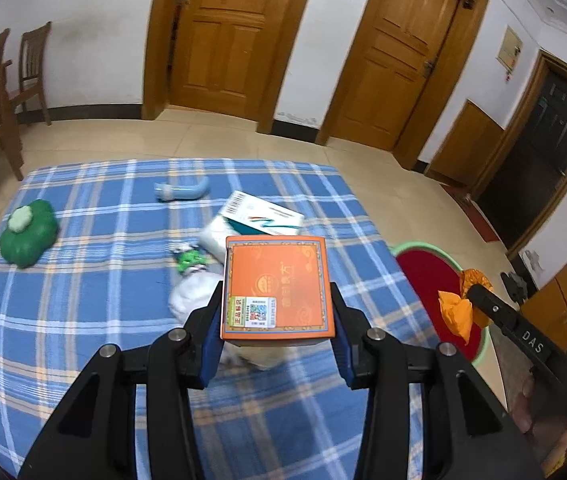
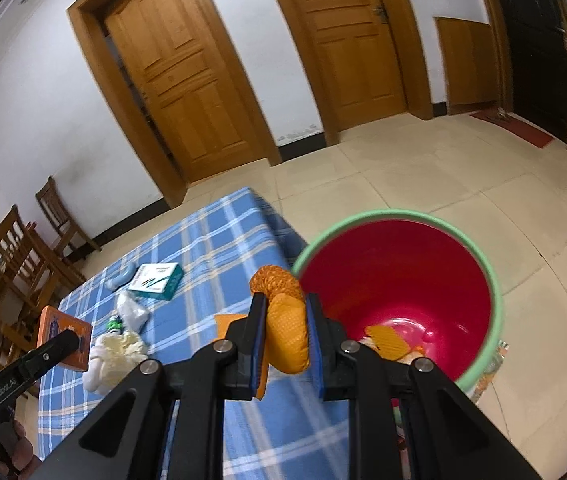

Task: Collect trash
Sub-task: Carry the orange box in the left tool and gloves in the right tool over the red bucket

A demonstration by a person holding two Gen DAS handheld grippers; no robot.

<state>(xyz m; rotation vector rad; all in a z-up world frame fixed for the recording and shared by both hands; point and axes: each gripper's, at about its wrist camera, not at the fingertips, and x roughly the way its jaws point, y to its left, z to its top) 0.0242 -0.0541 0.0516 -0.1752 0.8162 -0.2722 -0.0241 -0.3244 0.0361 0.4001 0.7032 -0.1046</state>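
Here left gripper (image 1: 277, 312) jaws clamp orange box (image 1: 277, 288); "DAS"-marked right gripper (image 2: 285, 320) jaws clamp orange netting (image 2: 285, 320).

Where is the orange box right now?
The orange box is clamped in the left gripper, lifted above the blue plaid cloth over crumpled white trash; in the right wrist view it shows at far left.
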